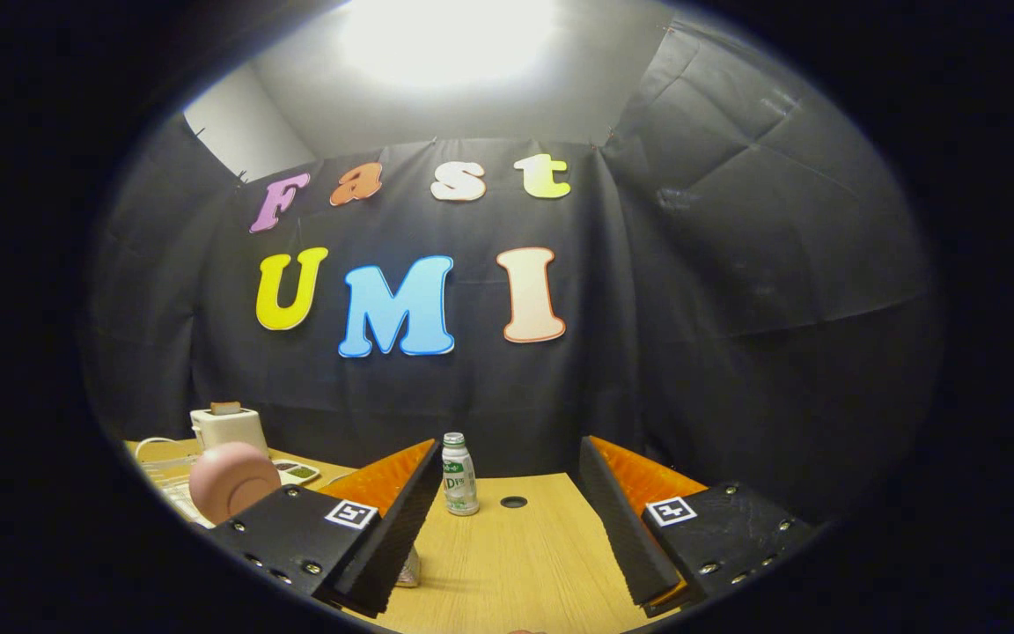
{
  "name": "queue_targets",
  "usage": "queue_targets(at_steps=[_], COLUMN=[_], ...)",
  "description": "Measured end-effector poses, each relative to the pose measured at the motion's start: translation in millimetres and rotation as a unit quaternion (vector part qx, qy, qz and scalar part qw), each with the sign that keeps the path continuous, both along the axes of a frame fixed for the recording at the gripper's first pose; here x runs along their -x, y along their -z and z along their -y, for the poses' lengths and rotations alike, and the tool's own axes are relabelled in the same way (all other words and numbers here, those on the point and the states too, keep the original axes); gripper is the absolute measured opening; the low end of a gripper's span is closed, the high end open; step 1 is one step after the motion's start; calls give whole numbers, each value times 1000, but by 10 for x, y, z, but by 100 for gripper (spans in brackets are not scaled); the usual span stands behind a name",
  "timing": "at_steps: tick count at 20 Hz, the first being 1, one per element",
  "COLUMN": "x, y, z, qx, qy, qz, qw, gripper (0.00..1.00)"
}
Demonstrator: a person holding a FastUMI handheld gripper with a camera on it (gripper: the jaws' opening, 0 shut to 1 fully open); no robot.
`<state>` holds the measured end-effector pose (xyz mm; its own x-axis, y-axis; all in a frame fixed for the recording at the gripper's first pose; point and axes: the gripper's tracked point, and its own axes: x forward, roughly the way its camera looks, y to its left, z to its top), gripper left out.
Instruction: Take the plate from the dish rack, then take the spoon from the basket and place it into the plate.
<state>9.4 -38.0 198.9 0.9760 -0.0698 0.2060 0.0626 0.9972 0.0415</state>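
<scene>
- No plate, rack, spoon or basket can be made out from here — the first job, as I judge it, is to find the rack.
- The tongs are spread wide, nothing between them, held level above the worktop and aimed at the booth wall.
- Tip them downward and sweep slowly, so the fisheye picks up the rack before any reach begins.
- A small bottle stands just beyond the fingertips, nearer the left one, beside a round hole near the worktop's back edge — keep clear of it when turning.
- Toward the back-left corner sit a pink rounded thing and a white box-like appliance; what lies around them is too small to tell.
- Keep the tongs spread until the plate's rim is lined up.
</scene>
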Motion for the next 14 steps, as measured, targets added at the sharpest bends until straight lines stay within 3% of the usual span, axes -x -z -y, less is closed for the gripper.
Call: queue_targets(at_steps=[6, 10, 14], x=[262, 363, 422], y=[-435, -378, -235], z=[-301, -582, -1059], qx=[14, 14, -8], qy=[-37, -52, -93], qz=[28, 17, -24], qw=[999, 998, 995], gripper=[95, 95, 95])
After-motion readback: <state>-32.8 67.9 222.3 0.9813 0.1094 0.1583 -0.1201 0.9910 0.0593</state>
